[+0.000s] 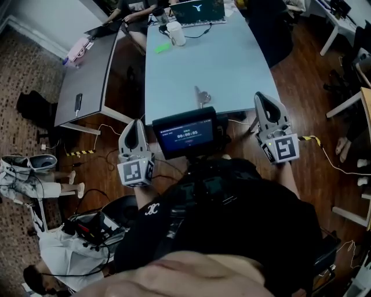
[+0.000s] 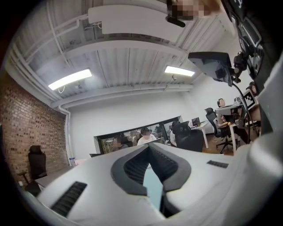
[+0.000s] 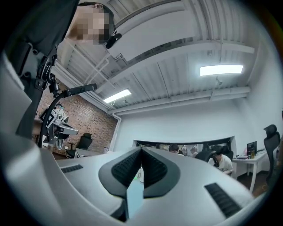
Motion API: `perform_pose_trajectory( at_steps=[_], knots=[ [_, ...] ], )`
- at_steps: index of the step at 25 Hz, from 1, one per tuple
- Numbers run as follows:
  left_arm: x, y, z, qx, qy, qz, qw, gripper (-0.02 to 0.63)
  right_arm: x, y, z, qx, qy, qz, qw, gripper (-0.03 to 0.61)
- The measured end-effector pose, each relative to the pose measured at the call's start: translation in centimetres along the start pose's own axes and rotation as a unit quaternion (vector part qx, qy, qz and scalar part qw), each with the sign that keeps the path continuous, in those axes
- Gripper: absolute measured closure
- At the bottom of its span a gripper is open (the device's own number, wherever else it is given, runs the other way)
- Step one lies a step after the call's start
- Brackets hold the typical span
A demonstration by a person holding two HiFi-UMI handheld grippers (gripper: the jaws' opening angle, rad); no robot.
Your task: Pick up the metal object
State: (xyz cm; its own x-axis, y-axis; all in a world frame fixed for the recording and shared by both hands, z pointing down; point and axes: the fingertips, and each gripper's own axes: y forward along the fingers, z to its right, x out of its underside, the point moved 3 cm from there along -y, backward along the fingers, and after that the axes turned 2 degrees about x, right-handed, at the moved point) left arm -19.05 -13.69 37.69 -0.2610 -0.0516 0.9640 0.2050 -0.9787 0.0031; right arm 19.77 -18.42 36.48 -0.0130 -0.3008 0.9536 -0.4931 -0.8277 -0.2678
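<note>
A small metal object [image 1: 202,96] lies on the pale blue table [image 1: 232,64], near its front edge. My left gripper [image 1: 137,129] is held below the table's front left corner, jaws together and empty. My right gripper [image 1: 264,101] is at the table's front right edge, to the right of the metal object, jaws together with nothing between them. In both gripper views the jaws point up and across the room: the left gripper [image 2: 149,148] and the right gripper [image 3: 141,152] each show pads closed tip to tip. The metal object does not appear in either gripper view.
A white cup [image 1: 175,33], a green item [image 1: 163,47] and a laptop [image 1: 198,11] sit at the table's far end. A dark grey desk [image 1: 87,69] stands to the left. A screen [image 1: 185,132] is mounted on the person's chest rig. Chairs and cables lie right.
</note>
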Motion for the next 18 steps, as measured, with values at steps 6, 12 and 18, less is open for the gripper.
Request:
perform_pose_trajectory(
  at_steps=[6,12,18],
  knots=[
    [0.2,1.8,-0.7,0.008,-0.002,-0.003,1.0000,0.603,1.2,2.3,-0.4,-0.008,-0.001,-0.008,1.000,0.598],
    [1.3,4.4,-3.4,0.014,0.003,-0.012,0.9998,0.603,3.3,5.8,-1.6,-0.011,0.008,-0.024,1.000,0.598],
    [2.0,4.1,-3.9,0.015,0.006,-0.018,0.9997,0.603,3.5,6.3,-1.8,-0.005,0.017,-0.021,1.000,0.598]
  ],
)
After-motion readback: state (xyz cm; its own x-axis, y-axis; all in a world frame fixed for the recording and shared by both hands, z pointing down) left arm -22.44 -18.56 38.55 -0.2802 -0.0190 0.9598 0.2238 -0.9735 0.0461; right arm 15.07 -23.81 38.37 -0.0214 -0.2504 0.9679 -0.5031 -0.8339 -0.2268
